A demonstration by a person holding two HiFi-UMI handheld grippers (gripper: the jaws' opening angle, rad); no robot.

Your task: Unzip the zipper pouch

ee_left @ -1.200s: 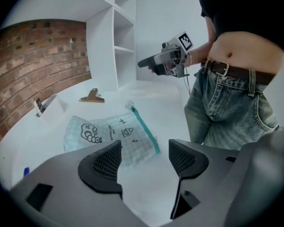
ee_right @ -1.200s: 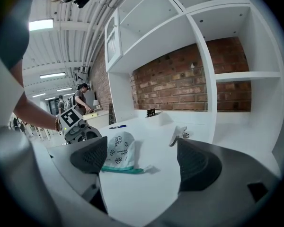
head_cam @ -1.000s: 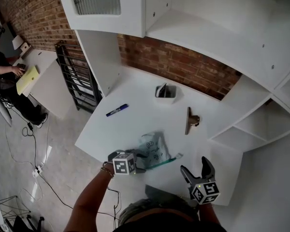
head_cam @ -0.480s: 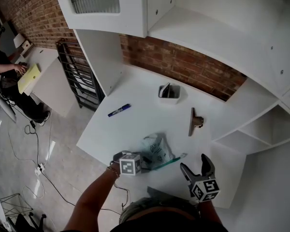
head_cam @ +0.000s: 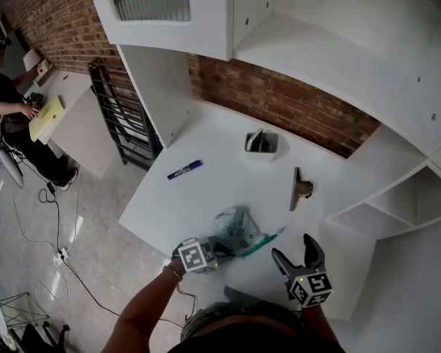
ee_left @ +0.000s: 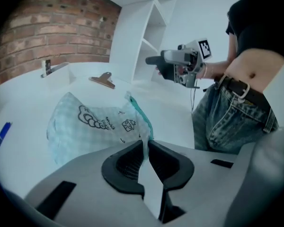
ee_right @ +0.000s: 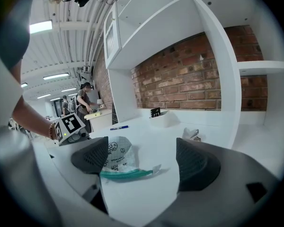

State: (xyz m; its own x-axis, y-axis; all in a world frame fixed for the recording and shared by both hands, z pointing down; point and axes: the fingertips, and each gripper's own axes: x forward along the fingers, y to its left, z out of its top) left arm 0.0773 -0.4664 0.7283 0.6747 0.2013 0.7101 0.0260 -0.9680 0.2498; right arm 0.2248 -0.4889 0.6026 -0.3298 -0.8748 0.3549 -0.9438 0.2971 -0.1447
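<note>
One pouch (ee_left: 92, 122), left claw (ee_left: 146, 146) nipping (just closed), right claw (ee_right: 141, 159) open

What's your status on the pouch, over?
Left hand-held gripper just closed on zipper pouch corner. Right hand-held gripper open, short of it. Zipper looks shut. Path clear.

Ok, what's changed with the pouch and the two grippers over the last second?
The left gripper has just been closing its jaws and now pinches the near edge of the pouch. The right gripper stays open, holding nothing, short of the zipper. The pouch, pen and clip lie where they were.
</note>
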